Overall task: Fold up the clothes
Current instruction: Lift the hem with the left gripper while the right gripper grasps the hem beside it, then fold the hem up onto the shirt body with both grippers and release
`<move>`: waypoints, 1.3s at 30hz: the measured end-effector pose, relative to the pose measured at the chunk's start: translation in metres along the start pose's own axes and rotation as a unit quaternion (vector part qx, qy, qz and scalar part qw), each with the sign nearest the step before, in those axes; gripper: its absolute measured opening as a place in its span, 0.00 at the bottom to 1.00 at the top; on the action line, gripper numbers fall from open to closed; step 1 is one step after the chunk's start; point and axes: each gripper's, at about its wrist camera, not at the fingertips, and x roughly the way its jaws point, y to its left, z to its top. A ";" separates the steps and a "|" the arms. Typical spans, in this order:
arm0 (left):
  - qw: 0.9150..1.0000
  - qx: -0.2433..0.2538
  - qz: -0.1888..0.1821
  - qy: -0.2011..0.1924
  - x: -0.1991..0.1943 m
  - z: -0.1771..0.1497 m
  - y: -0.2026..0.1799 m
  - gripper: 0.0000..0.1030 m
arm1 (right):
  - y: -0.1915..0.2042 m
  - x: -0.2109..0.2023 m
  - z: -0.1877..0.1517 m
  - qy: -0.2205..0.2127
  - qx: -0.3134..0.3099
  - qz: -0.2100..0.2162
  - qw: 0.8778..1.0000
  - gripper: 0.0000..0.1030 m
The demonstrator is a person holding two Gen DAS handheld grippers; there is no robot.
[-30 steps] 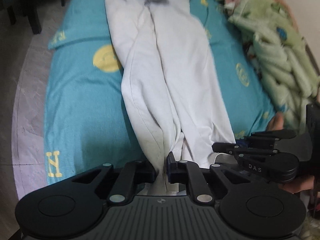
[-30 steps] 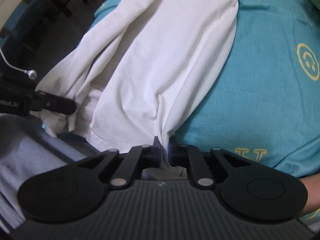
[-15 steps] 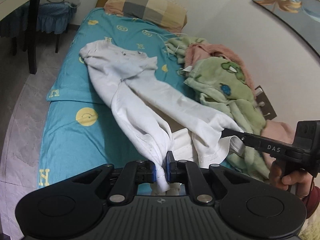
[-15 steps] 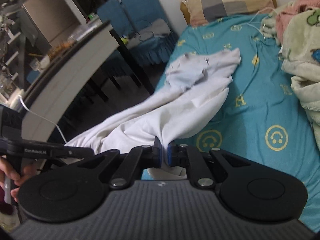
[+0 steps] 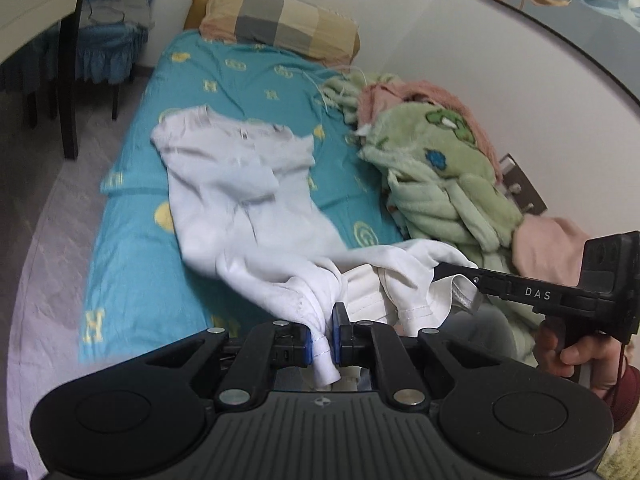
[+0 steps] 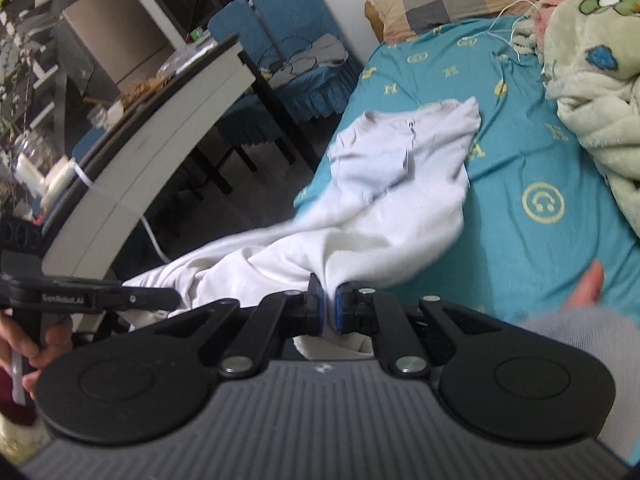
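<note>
A white T-shirt (image 5: 244,200) lies lengthwise on the teal bed sheet (image 5: 132,276), collar end far, hem end lifted toward me. My left gripper (image 5: 322,342) is shut on one bunched hem corner of the shirt. My right gripper (image 6: 328,308) is shut on the other hem corner of the same white T-shirt (image 6: 396,184). In the left wrist view the right gripper (image 5: 440,270) reaches in from the right with cloth around its tip. The right wrist view has the left gripper (image 6: 172,300) at the left, white fabric hanging past it.
A green and pink fleece blanket (image 5: 436,168) is heaped along the wall side of the bed. A checked pillow (image 5: 280,26) lies at the head. A dark table (image 6: 152,120) and blue-covered chairs (image 6: 288,52) stand beside the bed. A hand (image 5: 576,360) holds the right gripper's handle.
Both grippers have pulled back and risen with the hem, so the shirt now slopes up from the bed. The collar end has slid toward me along the sheet.
</note>
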 end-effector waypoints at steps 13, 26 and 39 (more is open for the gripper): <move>0.999 0.004 0.044 -0.013 0.182 0.168 0.097 0.10 | -0.081 0.174 0.131 0.006 0.072 -0.039 0.997 0.09; 0.996 0.026 0.088 -0.006 0.301 0.160 0.148 0.15 | -0.151 0.310 0.140 0.070 0.065 -0.098 0.991 0.11; 0.989 0.021 0.140 -0.031 0.232 0.118 0.120 0.67 | -0.114 0.233 0.108 -0.002 0.063 -0.085 0.994 0.48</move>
